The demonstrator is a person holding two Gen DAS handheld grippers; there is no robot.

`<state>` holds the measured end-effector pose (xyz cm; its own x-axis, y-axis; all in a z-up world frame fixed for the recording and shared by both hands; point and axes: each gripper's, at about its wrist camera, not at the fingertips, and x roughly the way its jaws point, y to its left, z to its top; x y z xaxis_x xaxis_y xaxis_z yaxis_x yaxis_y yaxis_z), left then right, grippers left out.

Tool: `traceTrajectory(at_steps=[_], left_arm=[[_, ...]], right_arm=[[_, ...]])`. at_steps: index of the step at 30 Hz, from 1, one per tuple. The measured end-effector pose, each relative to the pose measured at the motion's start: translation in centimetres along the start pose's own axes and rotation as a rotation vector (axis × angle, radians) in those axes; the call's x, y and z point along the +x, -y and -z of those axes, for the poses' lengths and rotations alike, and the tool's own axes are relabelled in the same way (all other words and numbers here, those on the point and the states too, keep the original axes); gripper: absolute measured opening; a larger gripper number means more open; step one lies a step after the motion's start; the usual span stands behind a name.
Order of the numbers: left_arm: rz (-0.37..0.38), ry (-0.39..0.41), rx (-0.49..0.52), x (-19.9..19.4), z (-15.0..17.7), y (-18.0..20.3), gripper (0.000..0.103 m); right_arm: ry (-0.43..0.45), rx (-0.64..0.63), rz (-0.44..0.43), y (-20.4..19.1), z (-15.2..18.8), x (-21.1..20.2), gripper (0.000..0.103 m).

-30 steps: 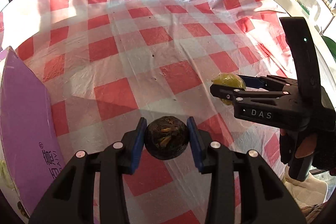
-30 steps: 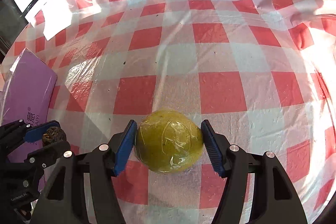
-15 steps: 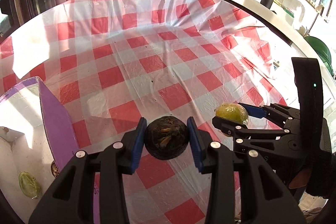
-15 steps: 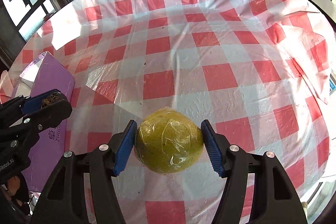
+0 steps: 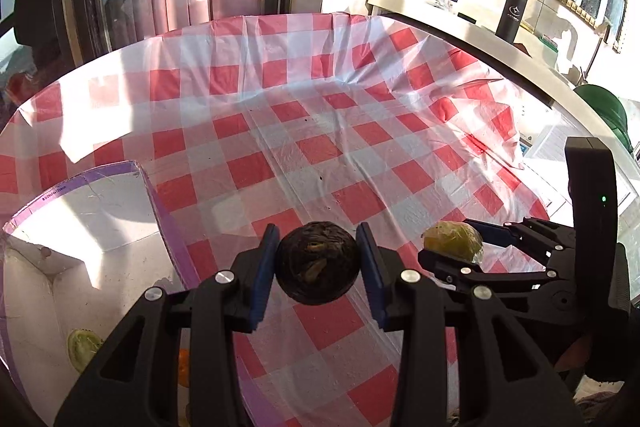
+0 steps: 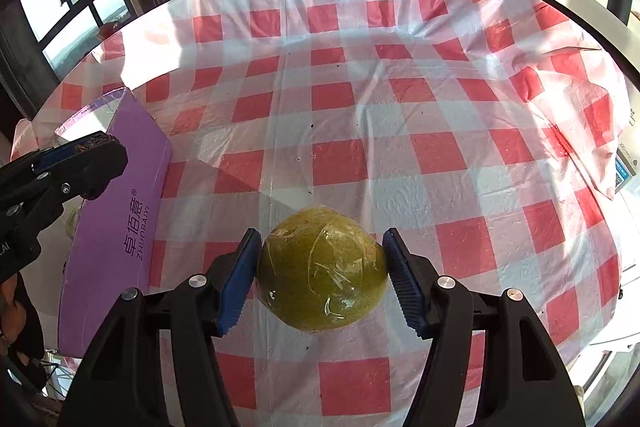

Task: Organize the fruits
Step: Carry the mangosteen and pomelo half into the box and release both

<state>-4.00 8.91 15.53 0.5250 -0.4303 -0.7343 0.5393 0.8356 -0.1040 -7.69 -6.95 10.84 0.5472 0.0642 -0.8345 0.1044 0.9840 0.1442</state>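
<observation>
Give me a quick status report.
Left tongs shut on dark fruit. Right tongs shut on green fruit. Purple box open at left, nothing blocking.

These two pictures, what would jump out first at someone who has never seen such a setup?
First, the red-and-white checked tablecloth filling both views. Next, the fruit each claw grips above it: the left claw is clamped on a dark round fruit, and the right claw on a green fruit wrapped in plastic film. At the left stands an open purple box with fruit already inside.
</observation>
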Motion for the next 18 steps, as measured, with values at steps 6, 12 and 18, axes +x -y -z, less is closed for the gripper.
traceTrajectory(at_steps=[6,12,18], left_arm=[[-0.05,0.029,-0.04,-1.9,0.8,-3.0,0.04],[-0.117,0.041,-0.098,-3.9,2.4,-6.6,0.04],[-0.199,0.024,-0.202,-5.4,4.8,-11.1,0.04]], right_arm=[[0.038,-0.081,-0.053,-4.1,-1.4,-0.5,0.062],[0.049,-0.192,-0.116,-8.8,-2.1,-0.4,0.062],[0.056,-0.329,-0.182,-13.8,-2.4,-0.4,0.062]])
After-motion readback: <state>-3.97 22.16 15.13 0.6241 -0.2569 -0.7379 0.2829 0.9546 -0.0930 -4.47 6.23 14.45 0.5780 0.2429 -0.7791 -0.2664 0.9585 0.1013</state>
